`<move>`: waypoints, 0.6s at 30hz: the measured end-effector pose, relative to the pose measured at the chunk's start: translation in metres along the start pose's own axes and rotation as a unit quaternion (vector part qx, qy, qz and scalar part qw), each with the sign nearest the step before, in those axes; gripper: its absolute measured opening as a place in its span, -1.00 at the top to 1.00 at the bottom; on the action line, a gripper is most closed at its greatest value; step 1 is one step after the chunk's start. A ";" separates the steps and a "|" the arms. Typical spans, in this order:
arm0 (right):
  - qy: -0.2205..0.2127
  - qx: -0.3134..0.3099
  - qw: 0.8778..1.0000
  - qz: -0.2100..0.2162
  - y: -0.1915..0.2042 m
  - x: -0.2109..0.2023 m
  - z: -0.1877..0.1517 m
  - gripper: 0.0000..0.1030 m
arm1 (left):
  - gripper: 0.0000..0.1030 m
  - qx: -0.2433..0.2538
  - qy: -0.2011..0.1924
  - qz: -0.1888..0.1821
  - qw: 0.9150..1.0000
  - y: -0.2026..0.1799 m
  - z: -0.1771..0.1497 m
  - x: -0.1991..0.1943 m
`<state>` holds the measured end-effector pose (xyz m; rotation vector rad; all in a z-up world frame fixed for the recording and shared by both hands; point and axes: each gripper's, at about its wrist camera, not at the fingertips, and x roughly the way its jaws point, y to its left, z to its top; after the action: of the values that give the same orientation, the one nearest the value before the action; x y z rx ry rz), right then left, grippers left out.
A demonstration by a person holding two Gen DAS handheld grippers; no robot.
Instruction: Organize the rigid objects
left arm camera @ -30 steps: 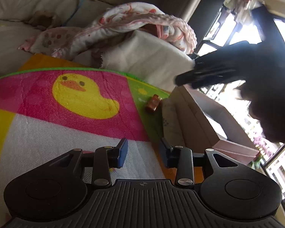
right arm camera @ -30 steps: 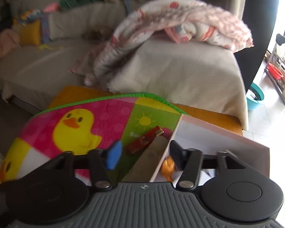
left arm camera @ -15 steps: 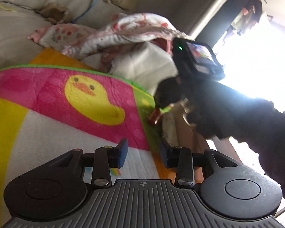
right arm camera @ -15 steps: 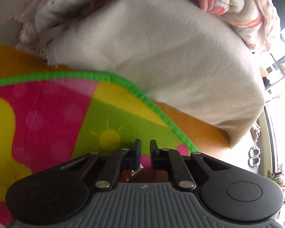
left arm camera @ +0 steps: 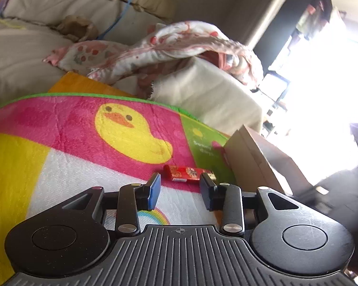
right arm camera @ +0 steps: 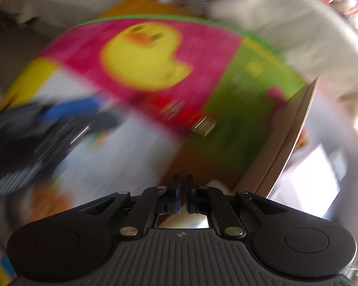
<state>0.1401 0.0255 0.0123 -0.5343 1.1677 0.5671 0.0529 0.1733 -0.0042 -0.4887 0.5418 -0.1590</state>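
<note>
One small red patterned rectangular stick with a gold metal tip (left arm camera: 188, 173) lies on the duck-print mat (left arm camera: 83, 128) just ahead of our spread, empty left tool (left arm camera: 180, 191); we judge it should straddle the long sides squarely, while the right tool (right arm camera: 183, 190) stays pressed together, empty.

I see the small red patterned lighter (left arm camera: 188, 173) on the duck-print play mat (left arm camera: 88, 128), open cardboard box (left arm camera: 255, 164) just right, beige sofa (left arm camera: 210, 95) behind.

Beige sofa (left arm camera: 31, 47) w/ blanket (left arm camera: 160, 47) (bright window (left arm camera: 322, 83))
</note>
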 end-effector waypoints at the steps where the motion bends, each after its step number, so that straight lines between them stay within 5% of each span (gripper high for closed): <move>1: -0.010 -0.003 1.000 0.007 0.009 -0.009 -0.011 0.92 | 0.23 0.009 0.004 -0.002 1.000 -0.003 0.000 0.001; 4: -0.084 -0.023 0.996 0.009 0.019 -0.039 -0.053 0.74 | 0.23 0.062 0.010 -0.009 0.998 -0.018 0.005 0.002; 6: -0.137 -0.028 0.990 -0.008 0.018 -0.057 -0.082 0.03 | 0.23 0.128 0.007 -0.009 0.992 -0.034 0.010 0.004; 8: -0.178 -0.017 0.984 -0.014 0.013 -0.071 -0.109 -0.31 | 0.23 0.209 0.015 -0.002 0.978 -0.051 0.016 0.013; 13: -0.215 0.031 0.976 -0.004 -0.001 -0.079 -0.154 -0.31 | 0.23 0.301 0.094 0.012 0.949 -0.062 0.031 0.062; 18: -0.223 0.070 0.972 0.033 -0.010 -0.068 -0.169 -0.31 | 0.18 0.295 0.151 0.025 0.943 -0.055 0.031 0.094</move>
<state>0.0099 -0.1016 0.0263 -0.2295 0.7901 0.6184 0.1476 0.1122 0.0029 0.1396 0.7708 -0.3378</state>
